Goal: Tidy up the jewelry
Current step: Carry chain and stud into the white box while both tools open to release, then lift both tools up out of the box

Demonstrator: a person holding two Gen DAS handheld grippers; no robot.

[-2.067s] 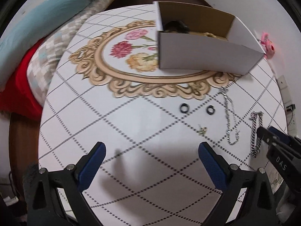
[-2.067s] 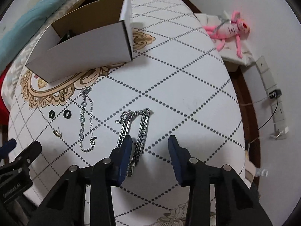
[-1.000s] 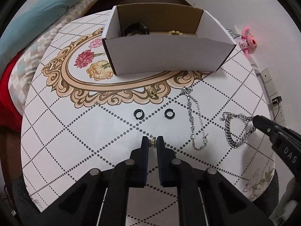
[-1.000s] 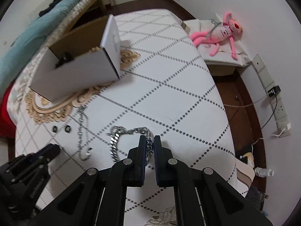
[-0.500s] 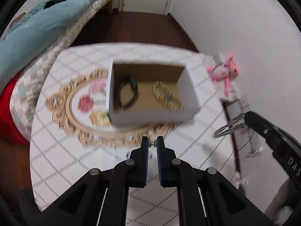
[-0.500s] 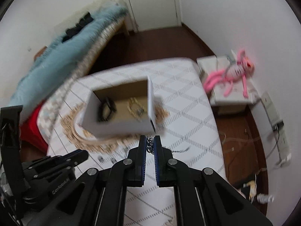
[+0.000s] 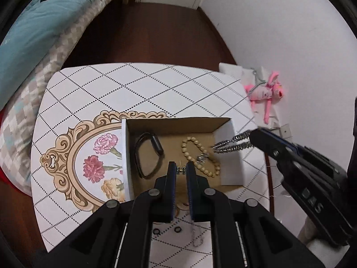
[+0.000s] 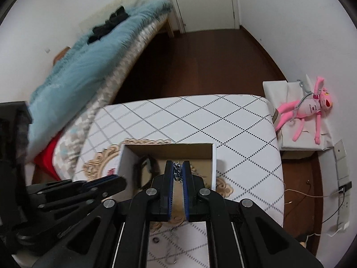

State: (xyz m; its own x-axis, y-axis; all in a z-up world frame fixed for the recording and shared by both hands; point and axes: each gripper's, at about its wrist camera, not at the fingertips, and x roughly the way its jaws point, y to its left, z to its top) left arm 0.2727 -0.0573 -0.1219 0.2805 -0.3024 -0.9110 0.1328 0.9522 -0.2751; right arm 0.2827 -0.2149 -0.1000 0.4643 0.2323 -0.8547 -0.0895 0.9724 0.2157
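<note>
The left gripper [image 7: 181, 170] is pinched on a small earring [image 7: 181, 169], hovering over the open cardboard box [image 7: 229, 167]. The right gripper [image 8: 177, 171] clamps the silver chain [image 8: 177, 172]; only the left view shows that chain [image 7: 232, 144] dangling across the box's right wall. Inside lie a black band [image 7: 146, 154] and beaded bracelet [image 7: 200, 154]. Bare tabletop [image 7: 156, 89] stretches beyond the box. A second ago both grippers sat low at the tabletop; now they are raised above the box.
</note>
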